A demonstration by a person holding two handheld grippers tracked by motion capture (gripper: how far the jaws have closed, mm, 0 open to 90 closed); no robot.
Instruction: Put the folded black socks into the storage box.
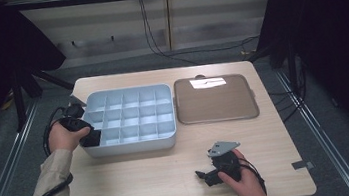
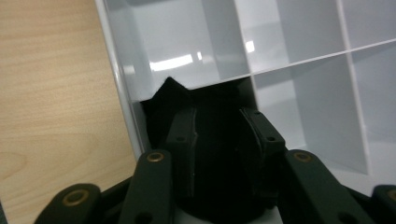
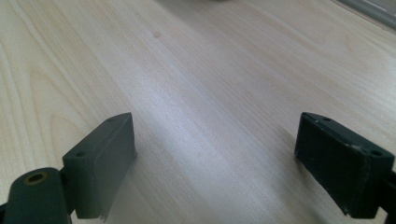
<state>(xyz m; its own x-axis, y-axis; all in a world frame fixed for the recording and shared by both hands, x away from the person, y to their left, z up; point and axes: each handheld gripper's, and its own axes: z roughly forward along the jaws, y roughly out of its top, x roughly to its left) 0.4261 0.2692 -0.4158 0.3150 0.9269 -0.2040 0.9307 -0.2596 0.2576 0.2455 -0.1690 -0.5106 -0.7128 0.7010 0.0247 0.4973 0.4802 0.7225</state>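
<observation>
Left side of the table (image 1: 137, 183): the left gripper (image 1: 90, 137) is reaching over the near-left corner of the grey compartment tray (image 1: 133, 146), its tip sitting down in the near-left corner compartment. In the left gripper view, the jaws are standing partly apart with a black object (image 2: 217, 154) between them. That object is lying in the corner cell against the tray's white wall (image 2: 122, 88), one pointed edge sticking up; whether the pads are pressing on it, I cannot tell. The person's left hand (image 1: 64, 136) is wrapping the gripper body, cable trailing back along the sleeve.

Centre: the tray's other compartments are showing pale grey floors.

Right of the tray: a flat brown lid (image 1: 215, 99) is lying just beside it on the tabletop, a bright reflection on its far edge.

Near-right: the right gripper (image 1: 203, 176) is resting low over bare wood, well apart from the tray, pointing leftward. In the right gripper view, its jaws are standing wide apart, with the light wood grain (image 3: 210, 93) running between them and no object in their gap.
</observation>
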